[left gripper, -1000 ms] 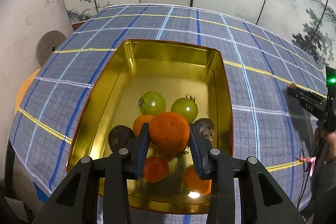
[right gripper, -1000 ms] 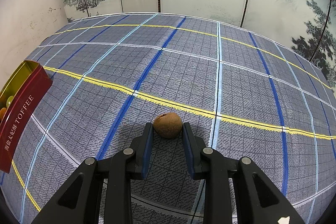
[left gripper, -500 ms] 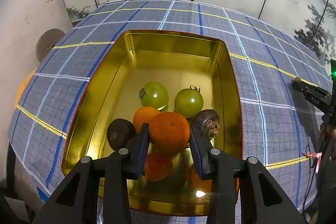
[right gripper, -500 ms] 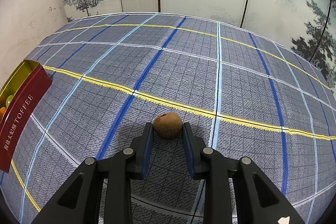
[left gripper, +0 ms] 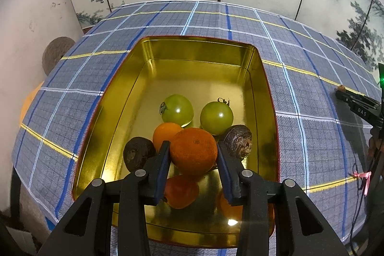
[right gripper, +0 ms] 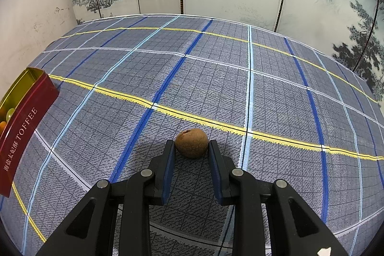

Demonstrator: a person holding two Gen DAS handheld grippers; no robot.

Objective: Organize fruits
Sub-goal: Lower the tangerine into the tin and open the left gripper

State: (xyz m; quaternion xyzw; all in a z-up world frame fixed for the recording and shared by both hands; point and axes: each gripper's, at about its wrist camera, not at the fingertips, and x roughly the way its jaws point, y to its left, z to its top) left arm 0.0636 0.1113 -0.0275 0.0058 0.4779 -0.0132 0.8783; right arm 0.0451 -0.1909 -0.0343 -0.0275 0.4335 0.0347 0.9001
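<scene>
Left tongs (left gripper: pixel 193 154): pinching the orange (left gripper: pixel 193 150), which you hold above the near half of the gold tin (left gripper: pixel 199 49), over the other fruit.
Tin contents: two green tomatoes (left gripper: pixel 177 110) mid-tin, two dark wrinkled fruits (left gripper: pixel 138 153) by the side walls, more orange fruit below your load.
Right tongs (right gripper: pixel 190 155): spread around the small brown fruit (right gripper: pixel 191 142) on the desk (right gripper: pixel 216 78), well right of the tin; whether the pads touch it, you cannot tell.
Risk, left: drop from this height and the orange may bruise or scatter the pile.
Risk, right: close off-centre and the round fruit will likely roll towards the far edge.
Tablecloth: it may snag a low pad.
</scene>
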